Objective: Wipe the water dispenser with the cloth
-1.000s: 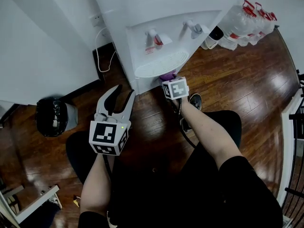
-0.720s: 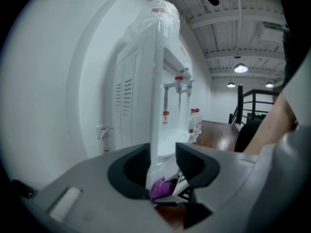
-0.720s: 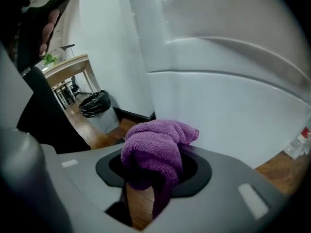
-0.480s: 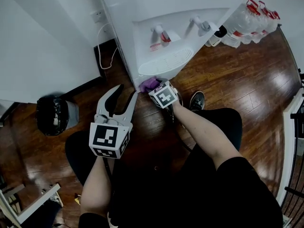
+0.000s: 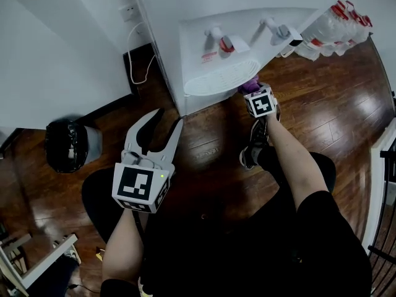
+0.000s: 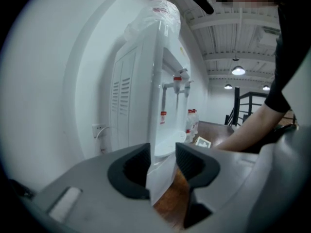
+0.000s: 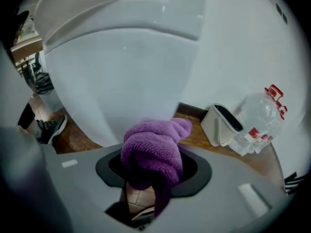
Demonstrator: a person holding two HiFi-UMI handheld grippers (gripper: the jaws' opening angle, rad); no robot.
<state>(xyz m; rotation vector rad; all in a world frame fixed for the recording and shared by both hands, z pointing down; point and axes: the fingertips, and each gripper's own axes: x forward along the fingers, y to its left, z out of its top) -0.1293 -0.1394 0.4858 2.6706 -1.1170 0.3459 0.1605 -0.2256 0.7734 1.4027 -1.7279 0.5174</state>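
Observation:
The white water dispenser (image 5: 185, 17) stands against the wall, with two taps over a round drip tray (image 5: 213, 82). A purple cloth (image 5: 249, 85) is bunched between the jaws of my right gripper (image 5: 253, 92), which is shut on it. The cloth touches the dispenser's front at the tray's right end. In the right gripper view the cloth (image 7: 151, 149) fills the right gripper (image 7: 153, 168) just below the white body (image 7: 121, 67). My left gripper (image 5: 166, 117) hovers over the floor short of the dispenser, a little open and empty. In the left gripper view the left gripper (image 6: 163, 165) frames the dispenser (image 6: 163, 81).
Several water bottles (image 5: 334, 20) with red caps stand to the right of the dispenser, next to a small white bin (image 7: 221, 125). A black waste bin (image 5: 67, 148) sits by the left wall. A power cord (image 5: 143, 67) hangs from the socket. The person's shoe (image 5: 252, 150) rests on the wooden floor.
My right gripper swept the cloth left along the dispenser's lower front, then right to the tray's right end. The left gripper stayed where it was.

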